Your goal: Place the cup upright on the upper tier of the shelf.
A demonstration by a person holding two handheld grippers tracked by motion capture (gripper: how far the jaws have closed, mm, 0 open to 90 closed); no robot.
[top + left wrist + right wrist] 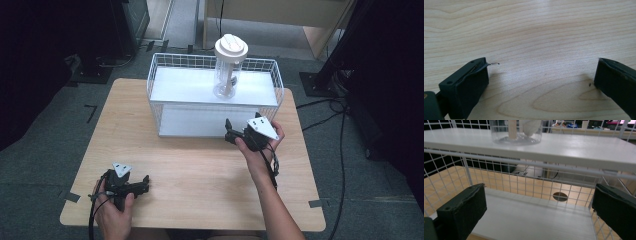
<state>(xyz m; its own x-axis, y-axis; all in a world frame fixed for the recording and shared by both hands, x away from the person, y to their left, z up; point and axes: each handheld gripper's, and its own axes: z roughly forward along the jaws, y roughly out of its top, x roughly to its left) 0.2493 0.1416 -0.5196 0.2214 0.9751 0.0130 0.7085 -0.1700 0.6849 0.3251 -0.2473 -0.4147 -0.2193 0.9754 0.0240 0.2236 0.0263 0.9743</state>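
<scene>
A white wire rack (215, 95) with two white shelves stands at the back of the wooden table (190, 170). On its top shelf a clear jar (227, 70) with a white lid stands upright; its base (516, 132) holds pale items. My right gripper (231, 131) is open in front of the rack's lower shelf (534, 220), at the right, with nothing between its jaws. My left gripper (145, 184) rests near the table's front left, open over bare wood (541, 75).
Black cables (330, 107) trail on the grey floor to the right of the table. Dark equipment stands (100, 60) are at the back left. A wooden cabinet (280, 15) is behind the rack. A round hole (560, 196) shows in the tabletop behind the rack.
</scene>
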